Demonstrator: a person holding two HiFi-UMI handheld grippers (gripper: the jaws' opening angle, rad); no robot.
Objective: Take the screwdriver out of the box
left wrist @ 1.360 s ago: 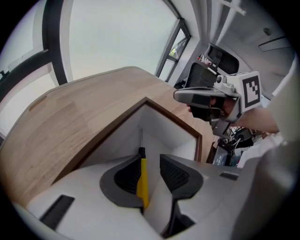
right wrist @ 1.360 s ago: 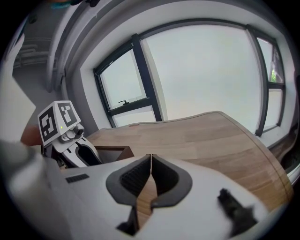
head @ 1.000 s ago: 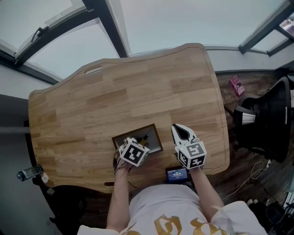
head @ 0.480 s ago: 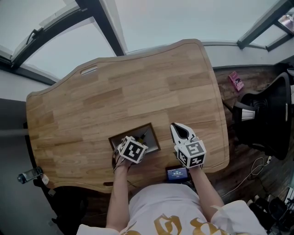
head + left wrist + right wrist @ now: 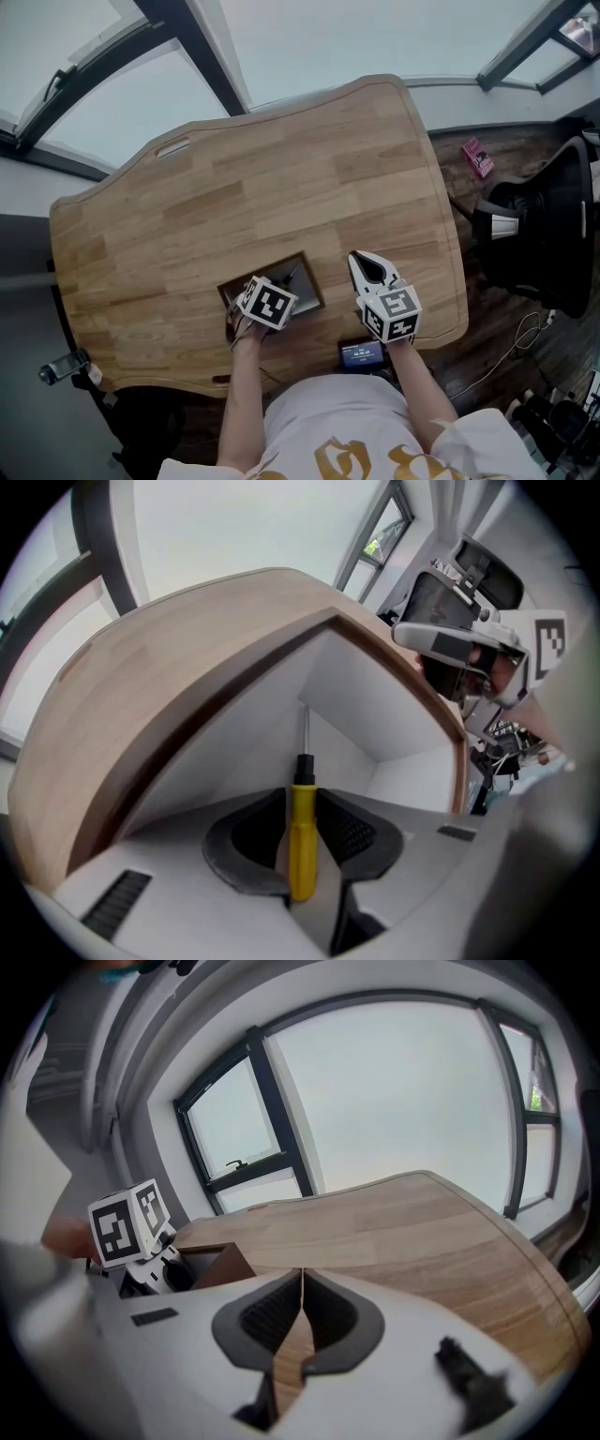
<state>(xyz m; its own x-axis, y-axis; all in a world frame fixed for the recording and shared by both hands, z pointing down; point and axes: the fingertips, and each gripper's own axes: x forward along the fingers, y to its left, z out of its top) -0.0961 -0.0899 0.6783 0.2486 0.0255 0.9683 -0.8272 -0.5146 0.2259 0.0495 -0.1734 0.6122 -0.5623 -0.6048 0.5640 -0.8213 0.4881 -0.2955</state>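
The wooden box (image 5: 310, 284) sits in the lower middle of the head view, on the pale wooden counter (image 5: 281, 178) and close to its near edge. Its rim is brown and its inside walls are white. The left tongs (image 5: 302, 799) point steeply down into it; their marker cube covers much of the opening from above.

Inside the box is one thing that can be made out — the screwdriver (image 5: 302, 832). Its yellow handle stands between the left tongs' dark ribbed pads, with the black collar and thin metal shaft running on toward the box's far corner. These jaws have just been closing, and the pads now press the handle from both sides, so the tool is pinched but still within the box walls.

The right tongs (image 5: 302, 1274) hang over bare counter just right of the box in the head view, apart from it — jaws pressed together with nothing between them. In their own view the box shows at the left.
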